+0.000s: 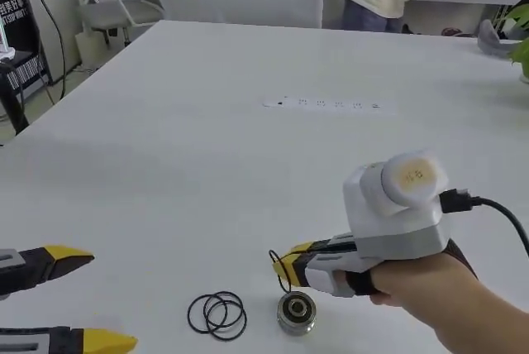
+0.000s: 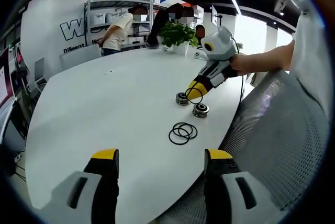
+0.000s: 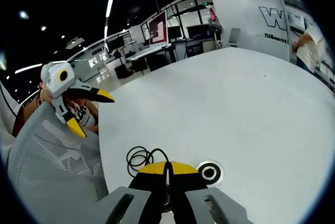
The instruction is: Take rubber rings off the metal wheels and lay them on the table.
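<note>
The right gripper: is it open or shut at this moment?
Shut. The yellow tips of the right gripper meet without a gap, and a black rubber ring hangs pinched between them.

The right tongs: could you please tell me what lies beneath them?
A metal wheel stands beneath the right tongs, which pinch a rubber ring. In the head view they hide a second wheel.

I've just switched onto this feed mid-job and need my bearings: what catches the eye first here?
The right gripper, held near the front edge of the table, is shut on a thin black rubber ring just above a metal wheel. A small pile of loose rings lies flat beside that wheel. The left gripper hangs open at the lower left of the head view, holding nothing.
</note>
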Demonstrator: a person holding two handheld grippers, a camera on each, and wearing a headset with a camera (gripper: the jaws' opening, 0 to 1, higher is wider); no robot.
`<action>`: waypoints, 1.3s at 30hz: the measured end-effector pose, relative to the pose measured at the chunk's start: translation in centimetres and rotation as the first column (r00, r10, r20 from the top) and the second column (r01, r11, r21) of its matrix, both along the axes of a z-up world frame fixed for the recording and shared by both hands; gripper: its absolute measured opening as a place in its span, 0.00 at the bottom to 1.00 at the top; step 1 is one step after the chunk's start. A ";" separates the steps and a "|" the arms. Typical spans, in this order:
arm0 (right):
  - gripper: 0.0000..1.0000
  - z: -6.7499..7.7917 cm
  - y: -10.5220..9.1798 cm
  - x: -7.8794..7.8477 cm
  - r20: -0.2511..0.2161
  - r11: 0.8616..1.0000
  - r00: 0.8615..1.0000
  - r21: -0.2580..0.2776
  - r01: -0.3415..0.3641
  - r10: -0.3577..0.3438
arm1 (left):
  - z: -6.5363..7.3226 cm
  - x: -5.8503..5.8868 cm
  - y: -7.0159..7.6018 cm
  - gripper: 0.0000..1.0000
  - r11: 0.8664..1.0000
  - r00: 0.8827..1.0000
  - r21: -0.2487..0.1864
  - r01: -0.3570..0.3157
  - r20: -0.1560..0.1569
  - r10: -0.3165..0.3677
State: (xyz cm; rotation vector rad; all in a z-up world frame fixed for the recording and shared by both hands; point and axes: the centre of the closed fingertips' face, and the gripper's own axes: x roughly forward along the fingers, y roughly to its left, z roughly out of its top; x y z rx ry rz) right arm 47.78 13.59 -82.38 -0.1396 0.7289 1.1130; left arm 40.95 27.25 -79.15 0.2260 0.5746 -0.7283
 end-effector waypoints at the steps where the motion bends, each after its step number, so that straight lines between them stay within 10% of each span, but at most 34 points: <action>1: 0.00 -0.3 0.0 -0.1 -0.005 1.000 1.000 -0.004 0.000 0.000 | 0.0 0.0 0.0 0.64 1.000 1.000 0.001 0.002 -0.002 -0.002; 39: 0.00 -2.7 0.8 -1.2 -0.022 0.996 0.999 -0.073 -0.045 0.044 | -0.2 -0.1 -0.2 0.64 1.000 1.000 -0.002 0.005 -0.009 -0.005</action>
